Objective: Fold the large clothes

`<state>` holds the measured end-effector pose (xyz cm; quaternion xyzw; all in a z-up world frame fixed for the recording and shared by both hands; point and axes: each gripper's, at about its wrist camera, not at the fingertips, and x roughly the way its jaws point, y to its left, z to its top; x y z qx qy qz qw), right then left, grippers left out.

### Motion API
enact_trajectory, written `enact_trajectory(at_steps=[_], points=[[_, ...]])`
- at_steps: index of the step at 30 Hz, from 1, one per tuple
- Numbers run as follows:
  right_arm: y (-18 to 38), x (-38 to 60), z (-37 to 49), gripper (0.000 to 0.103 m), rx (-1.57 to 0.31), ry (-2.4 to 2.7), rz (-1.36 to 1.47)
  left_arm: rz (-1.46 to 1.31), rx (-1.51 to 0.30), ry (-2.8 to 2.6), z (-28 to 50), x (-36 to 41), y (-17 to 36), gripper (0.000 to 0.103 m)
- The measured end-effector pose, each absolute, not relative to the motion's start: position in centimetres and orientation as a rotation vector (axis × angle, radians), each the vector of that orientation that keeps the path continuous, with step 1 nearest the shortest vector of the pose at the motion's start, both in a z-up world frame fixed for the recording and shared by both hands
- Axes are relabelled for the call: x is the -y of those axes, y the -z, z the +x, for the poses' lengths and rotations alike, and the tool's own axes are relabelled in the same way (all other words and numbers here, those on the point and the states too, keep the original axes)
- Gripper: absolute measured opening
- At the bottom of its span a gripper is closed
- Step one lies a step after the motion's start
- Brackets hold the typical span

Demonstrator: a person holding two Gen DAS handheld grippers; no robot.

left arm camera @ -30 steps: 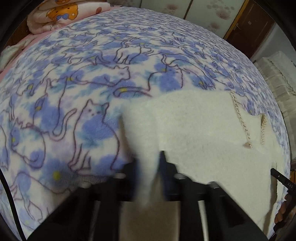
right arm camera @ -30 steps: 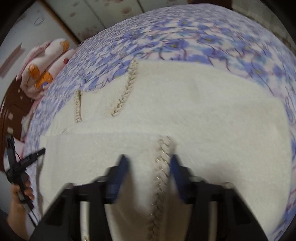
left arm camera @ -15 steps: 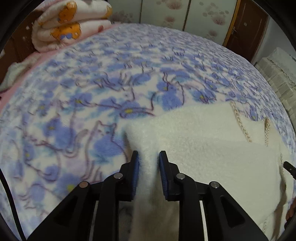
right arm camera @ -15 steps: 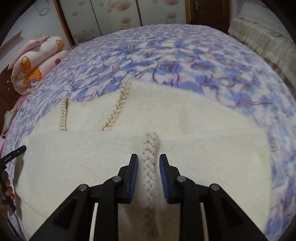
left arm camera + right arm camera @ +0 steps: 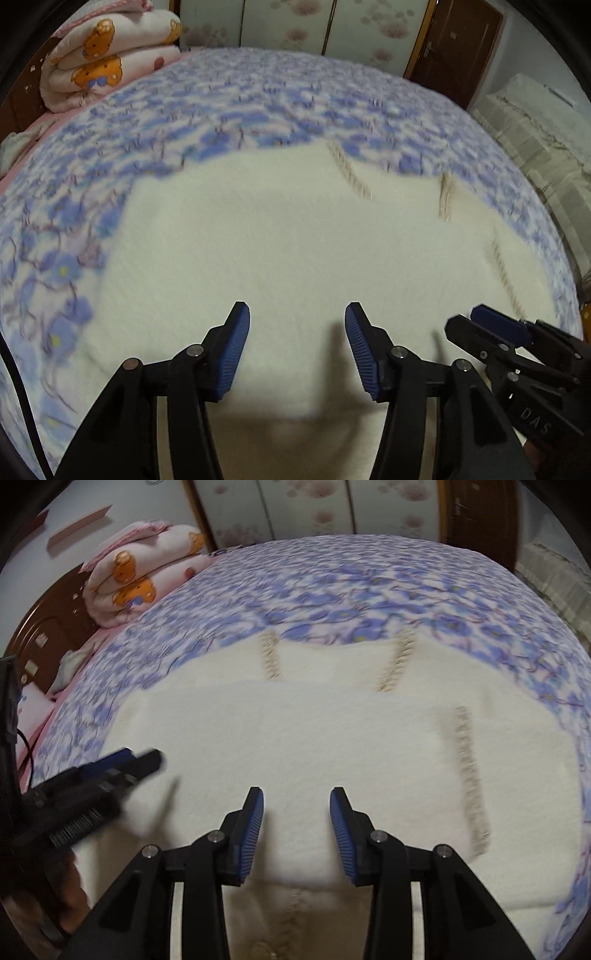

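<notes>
A cream fleece garment point(image 5: 280, 236) with braided trim lies folded on the bed, its top layer laid over a lower one point(image 5: 332, 738). My left gripper point(image 5: 297, 343) hovers over the garment's near part, jaws opening, nothing between its blue pads. My right gripper point(image 5: 296, 827) likewise stands over the cloth with jaws opening and empty. In the left wrist view the right gripper point(image 5: 495, 328) shows at the right edge. In the right wrist view the left gripper point(image 5: 122, 764) appears blurred at the left. A braided strip point(image 5: 471, 775) runs down the top layer to the right.
The bed is covered by a blue-and-white cat-print blanket point(image 5: 258, 96). A rolled pink quilt with bear print point(image 5: 140, 572) sits at the far left corner by the wooden headboard point(image 5: 48, 627). Wardrobe doors point(image 5: 295, 22) and a brown door point(image 5: 458, 48) stand behind the bed.
Both grippers let go of the cream cloth and opened. Both pulled back toward the near edge, so the folded garment now lies flat ahead of them.
</notes>
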<state>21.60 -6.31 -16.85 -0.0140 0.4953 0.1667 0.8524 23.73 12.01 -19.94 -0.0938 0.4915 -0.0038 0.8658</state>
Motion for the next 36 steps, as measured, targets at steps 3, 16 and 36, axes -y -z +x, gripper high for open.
enact_trajectory(at_steps=[3,16,36], points=[[18.3,6.3,21.1,0.038,-1.031,-0.348,-0.097,-0.166,-1.010,-0.006,22.9,-12.6,21.7,0.053],[18.1,18.0,21.4,0.060,-0.999,0.039,-0.092,-0.163,-1.027,-0.169,22.1,-18.8,21.5,0.058],[14.8,16.5,17.5,0.060,-1.016,-0.020,-0.021,-0.213,-1.052,-0.176,18.7,-18.6,17.1,0.078]])
